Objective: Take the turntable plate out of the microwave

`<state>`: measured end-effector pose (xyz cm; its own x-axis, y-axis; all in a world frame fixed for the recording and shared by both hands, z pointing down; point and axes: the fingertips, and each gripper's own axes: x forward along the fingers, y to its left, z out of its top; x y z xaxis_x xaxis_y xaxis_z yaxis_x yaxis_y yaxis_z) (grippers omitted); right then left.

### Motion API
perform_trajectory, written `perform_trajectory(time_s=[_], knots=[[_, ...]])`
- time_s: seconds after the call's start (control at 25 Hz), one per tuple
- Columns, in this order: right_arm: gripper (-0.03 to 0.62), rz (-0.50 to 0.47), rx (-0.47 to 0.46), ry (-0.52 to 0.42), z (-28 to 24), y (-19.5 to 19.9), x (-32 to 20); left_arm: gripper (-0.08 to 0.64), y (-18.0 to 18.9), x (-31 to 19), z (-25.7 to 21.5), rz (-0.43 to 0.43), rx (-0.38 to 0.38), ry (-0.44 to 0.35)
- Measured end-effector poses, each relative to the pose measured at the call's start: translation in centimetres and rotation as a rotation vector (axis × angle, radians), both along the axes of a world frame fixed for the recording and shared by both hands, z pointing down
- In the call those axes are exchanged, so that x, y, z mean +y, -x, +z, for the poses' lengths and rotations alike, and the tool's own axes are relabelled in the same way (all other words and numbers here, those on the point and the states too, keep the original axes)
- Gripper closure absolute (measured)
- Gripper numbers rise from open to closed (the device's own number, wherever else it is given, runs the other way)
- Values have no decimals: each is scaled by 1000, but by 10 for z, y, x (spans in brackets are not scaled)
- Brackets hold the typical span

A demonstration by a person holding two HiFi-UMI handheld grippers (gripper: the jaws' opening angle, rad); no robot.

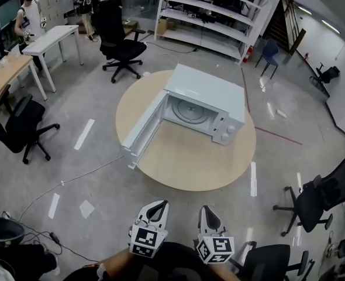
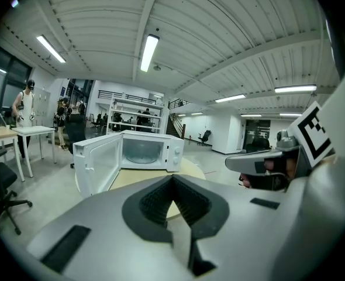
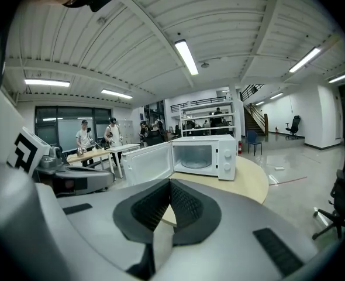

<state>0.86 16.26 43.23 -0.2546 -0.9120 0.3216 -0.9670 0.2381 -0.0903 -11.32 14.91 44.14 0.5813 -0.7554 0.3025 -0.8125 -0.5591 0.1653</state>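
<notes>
A white microwave (image 1: 210,96) stands on a round wooden table (image 1: 187,160) with its door (image 1: 142,130) swung wide open to the left. The glass turntable plate (image 1: 190,111) lies inside the cavity, also seen as the plate (image 2: 140,154) and the plate (image 3: 196,163) in the two gripper views. My left gripper (image 1: 158,205) and right gripper (image 1: 206,211) are side by side low in the head view, well short of the table. Both are shut with nothing between the jaws, left gripper (image 2: 172,179) and right gripper (image 3: 170,184) pointing toward the microwave.
Black office chairs stand around: one (image 1: 122,47) beyond the table, one (image 1: 21,127) at left, one (image 1: 321,195) at right. White desks (image 1: 49,38) and people are at far left, shelving (image 1: 216,13) at the back. A cable (image 1: 67,180) runs across the floor.
</notes>
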Motion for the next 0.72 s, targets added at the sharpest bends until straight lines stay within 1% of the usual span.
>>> perform_trajectory(time_s=[0.16, 0.24, 0.4, 0.56, 0.72], knots=[[575, 26, -4, -16, -2, 9, -17, 522, 7, -16, 3, 41, -26, -6], [575, 30, -9, -18, -1, 14, -22, 522, 12, -21, 5, 47, -36, -3], [575, 26, -4, -18, 0, 20, -33, 522, 19, -31, 7, 37, -27, -1], [575, 13, -3, -8, 2, 24, -43, 522, 22, -40, 12, 20, -16, 27], [575, 1, -7, 5, 13, 18, -63, 522, 16, -58, 20, 12, -16, 35]])
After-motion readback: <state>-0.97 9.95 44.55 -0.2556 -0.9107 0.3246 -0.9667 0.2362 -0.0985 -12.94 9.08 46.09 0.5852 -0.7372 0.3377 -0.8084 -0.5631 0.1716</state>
